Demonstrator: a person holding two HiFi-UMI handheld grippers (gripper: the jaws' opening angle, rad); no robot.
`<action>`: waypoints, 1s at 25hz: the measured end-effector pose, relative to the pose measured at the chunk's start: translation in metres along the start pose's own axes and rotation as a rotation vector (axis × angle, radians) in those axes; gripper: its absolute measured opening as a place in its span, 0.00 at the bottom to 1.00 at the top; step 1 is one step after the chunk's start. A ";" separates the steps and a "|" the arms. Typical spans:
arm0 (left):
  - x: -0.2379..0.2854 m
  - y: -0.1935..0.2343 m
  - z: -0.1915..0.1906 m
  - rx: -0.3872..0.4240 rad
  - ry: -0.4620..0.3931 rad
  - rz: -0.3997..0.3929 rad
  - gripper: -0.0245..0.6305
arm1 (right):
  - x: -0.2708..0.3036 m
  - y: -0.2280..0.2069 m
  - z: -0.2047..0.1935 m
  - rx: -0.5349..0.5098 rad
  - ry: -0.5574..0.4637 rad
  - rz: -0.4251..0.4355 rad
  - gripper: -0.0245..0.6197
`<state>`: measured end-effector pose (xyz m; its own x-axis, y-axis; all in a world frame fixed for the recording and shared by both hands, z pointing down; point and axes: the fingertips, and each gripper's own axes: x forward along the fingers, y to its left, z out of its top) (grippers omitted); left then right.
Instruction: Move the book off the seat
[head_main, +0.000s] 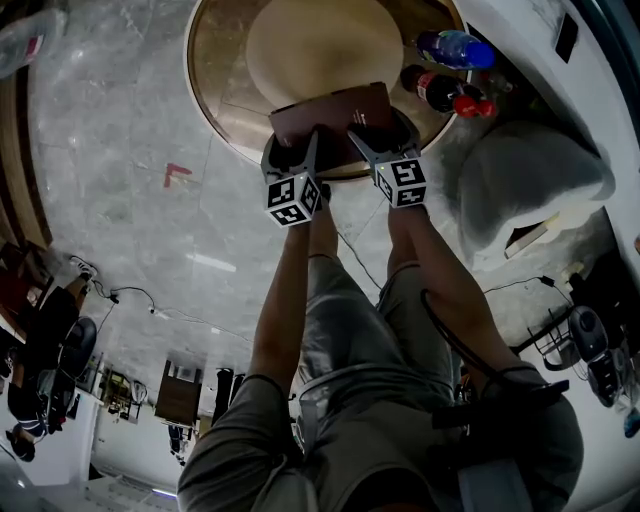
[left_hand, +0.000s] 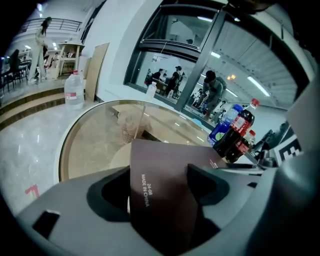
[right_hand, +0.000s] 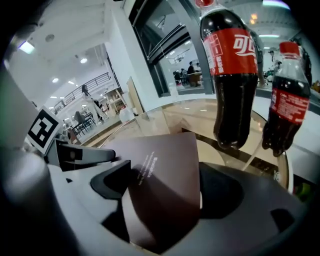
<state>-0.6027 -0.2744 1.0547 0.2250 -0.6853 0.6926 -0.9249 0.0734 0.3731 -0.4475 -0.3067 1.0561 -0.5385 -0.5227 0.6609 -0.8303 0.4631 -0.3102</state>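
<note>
- Head view: the left gripper (head_main: 298, 152) and right gripper (head_main: 372, 140) are sharing the book (head_main: 335, 112) over the table (head_main: 212, 70) edge; hold both level.
- Left gripper view: the jaws are clamping the book; release only once it is lying flat.
- Right gripper view: the jaws are clamping it likewise; avoid the bottles (right_hand: 235, 75).

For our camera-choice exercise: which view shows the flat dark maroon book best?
Head view: the flat dark maroon book shows nearly whole, outline clear. Both gripper views show only a close, partly hidden cover.

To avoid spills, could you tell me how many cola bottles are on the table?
2: the tall bottle and the short bottle beside it, right of the book; none seems hidden.
</note>
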 end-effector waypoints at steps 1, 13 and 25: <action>-0.001 0.000 -0.001 -0.001 -0.003 0.000 0.56 | -0.001 0.000 -0.001 0.001 -0.003 0.001 0.68; -0.032 -0.004 0.069 0.073 -0.117 0.098 0.56 | -0.029 0.014 0.059 -0.109 -0.042 -0.098 0.68; -0.160 -0.117 0.276 0.175 -0.389 0.005 0.56 | -0.153 0.099 0.280 -0.252 -0.269 -0.027 0.68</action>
<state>-0.6145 -0.3737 0.7299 0.1192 -0.9102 0.3967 -0.9713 -0.0241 0.2365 -0.4876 -0.3813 0.7332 -0.5629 -0.6911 0.4533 -0.8014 0.5905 -0.0949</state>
